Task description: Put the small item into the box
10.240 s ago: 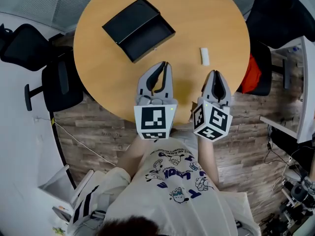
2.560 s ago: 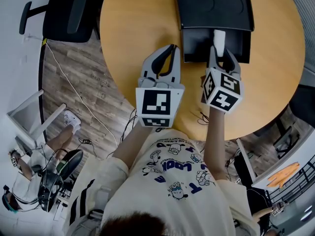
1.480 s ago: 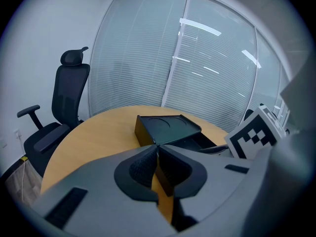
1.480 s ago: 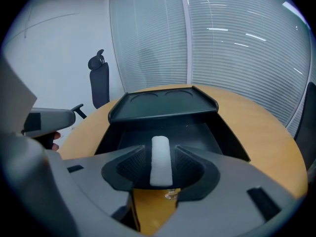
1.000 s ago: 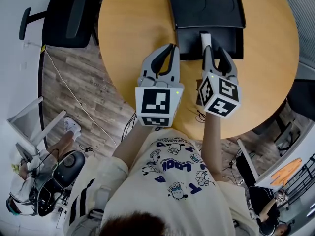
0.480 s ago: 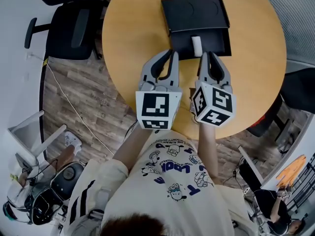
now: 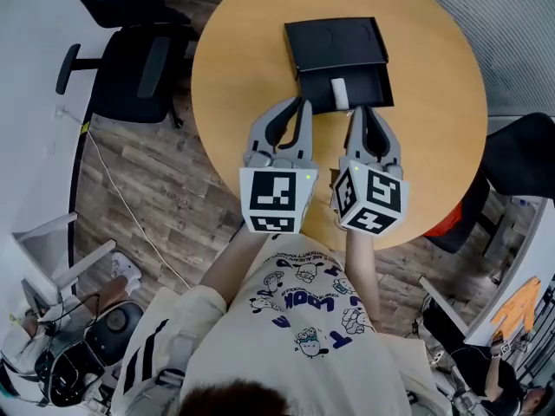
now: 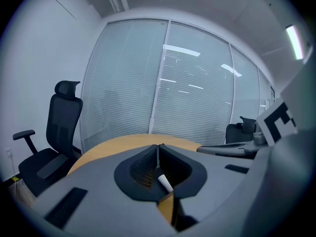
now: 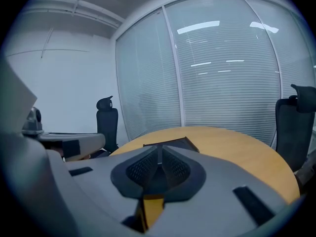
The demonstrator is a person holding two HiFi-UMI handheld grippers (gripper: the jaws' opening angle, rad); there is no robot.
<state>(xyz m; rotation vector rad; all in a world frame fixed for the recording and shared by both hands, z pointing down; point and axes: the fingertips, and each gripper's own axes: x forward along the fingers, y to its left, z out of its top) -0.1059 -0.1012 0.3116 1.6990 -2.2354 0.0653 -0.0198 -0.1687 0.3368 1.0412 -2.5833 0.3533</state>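
Observation:
The small white item (image 7: 340, 93) lies in the tray of the open black box (image 7: 368, 85) on the round wooden table (image 7: 434, 76); the box lid (image 7: 334, 43) lies flat beyond it. My right gripper (image 7: 360, 110) is shut and empty, its tips just short of the tray's near edge. In the right gripper view the jaws (image 9: 159, 152) meet, with the box (image 9: 173, 143) past them. My left gripper (image 7: 303, 101) is shut beside the box's left corner. In the left gripper view a small white piece (image 8: 164, 182) shows in the hollow behind the closed tips; what it is I cannot tell.
A black office chair (image 7: 130, 68) stands left of the table and another black chair (image 7: 520, 154) to the right, with something red (image 7: 451, 224) below it. The table's near edge runs under both grippers. Wooden floor and a cable (image 7: 130, 215) lie to the left.
The right gripper's jaws stood open around the white item over the tray. They have since drawn back toward me and shut empty, with the item left in the box. The left gripper stays shut.

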